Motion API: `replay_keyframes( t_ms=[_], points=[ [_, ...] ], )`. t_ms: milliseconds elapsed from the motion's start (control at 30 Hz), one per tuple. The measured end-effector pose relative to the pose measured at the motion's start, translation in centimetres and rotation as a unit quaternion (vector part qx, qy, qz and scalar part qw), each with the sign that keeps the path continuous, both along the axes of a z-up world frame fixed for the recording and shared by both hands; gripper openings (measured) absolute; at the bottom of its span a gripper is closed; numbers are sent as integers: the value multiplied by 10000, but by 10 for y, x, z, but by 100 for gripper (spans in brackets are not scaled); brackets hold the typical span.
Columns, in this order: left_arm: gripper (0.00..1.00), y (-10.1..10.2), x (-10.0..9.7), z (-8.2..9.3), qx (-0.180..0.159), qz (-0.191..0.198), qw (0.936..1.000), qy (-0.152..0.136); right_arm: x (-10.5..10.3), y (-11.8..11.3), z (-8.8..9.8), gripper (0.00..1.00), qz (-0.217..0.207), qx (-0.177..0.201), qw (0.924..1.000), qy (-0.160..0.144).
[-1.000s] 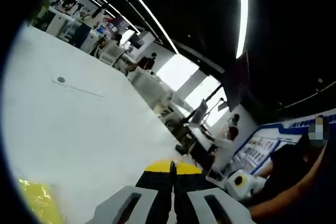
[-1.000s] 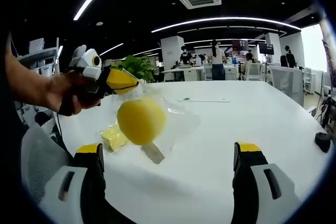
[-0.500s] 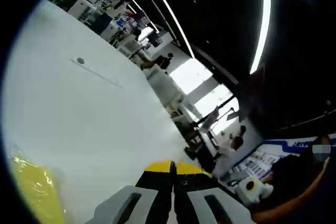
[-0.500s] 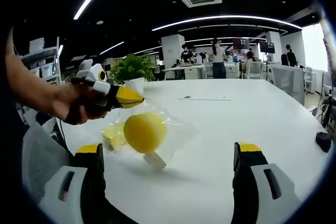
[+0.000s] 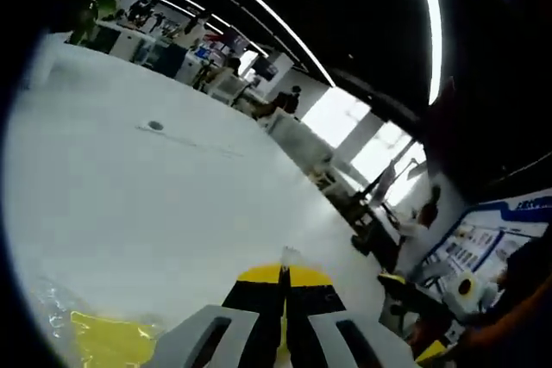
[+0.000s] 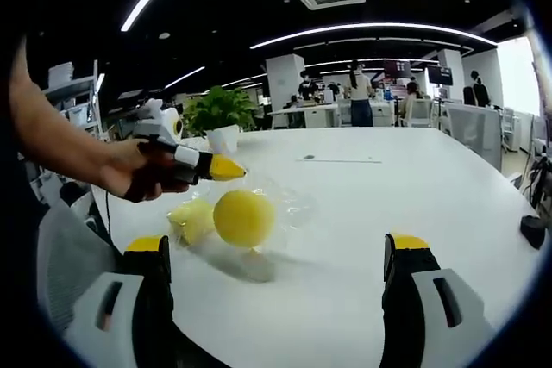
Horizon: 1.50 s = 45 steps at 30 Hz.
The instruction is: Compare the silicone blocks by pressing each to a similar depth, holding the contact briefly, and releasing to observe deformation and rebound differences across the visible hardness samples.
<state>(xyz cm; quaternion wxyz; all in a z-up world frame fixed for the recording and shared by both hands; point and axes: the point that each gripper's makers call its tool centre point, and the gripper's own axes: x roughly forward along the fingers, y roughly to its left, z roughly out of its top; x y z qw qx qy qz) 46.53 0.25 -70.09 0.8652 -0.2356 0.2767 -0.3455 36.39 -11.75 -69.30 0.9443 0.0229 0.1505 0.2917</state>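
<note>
A clear plastic bag point(image 6: 276, 204) holds a round yellow silicone ball point(image 6: 244, 218) and a paler yellow block point(image 6: 191, 217). It hangs low over the white table point(image 6: 362, 213), with its shadow just beneath. A hand holds my left gripper point(image 6: 226, 168) above the ball, shut on the bag's top edge. In the left gripper view its jaws point(image 5: 283, 275) are closed with a sliver of plastic at the tips, and the bagged yellow block point(image 5: 112, 338) shows at lower left. My right gripper point(image 6: 276, 252) stands wide open in front of the bag, not touching it.
A potted plant point(image 6: 220, 118) stands at the table's far left edge. A small dark object point(image 6: 533, 232) lies at the right edge. A grey chair back point(image 6: 60, 247) sits at the near left. Desks and people fill the background.
The left gripper has come down and moved a little right with the bag, so the ball and block now hang close to the table. The right gripper has stayed open and still.
</note>
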Motion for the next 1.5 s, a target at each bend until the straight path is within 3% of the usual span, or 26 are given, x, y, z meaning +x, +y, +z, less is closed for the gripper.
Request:
replay_keyframes(
  t_ms=[67,167,267,433,633,867,1100,1267,1400,1500],
  points=[
    [0,3,2,-2,-64,52,10000,54,0,1,0,96,17,4,10000,5],
    [0,6,3,-8,147,89,9999,-15,0,0,-1,96,-11,14,10000,18],
    [0,12,6,-21,587,88,9982,-108,0,0,-1,96,-11,23,10000,34],
    [0,11,9,-28,682,32,9976,-132,0,1,-2,96,21,22,10000,61],
    [0,17,7,-51,702,326,9966,272,0,2,-4,96,32,17,9999,109],
    [0,17,12,-59,655,555,9948,542,-1,3,-5,96,58,-8,9999,141],
    [0,20,9,-86,1274,764,9855,821,0,4,-8,96,85,-51,9998,176],
    [0,17,13,-86,1232,767,9858,848,0,4,-8,96,89,-68,9997,199],
    [0,19,12,-89,1421,746,9836,825,-1,6,-11,96,140,-108,9995,242],
    [0,20,13,-90,1307,836,9834,944,-1,7,-12,96,174,-143,9994,255]
  ],
)
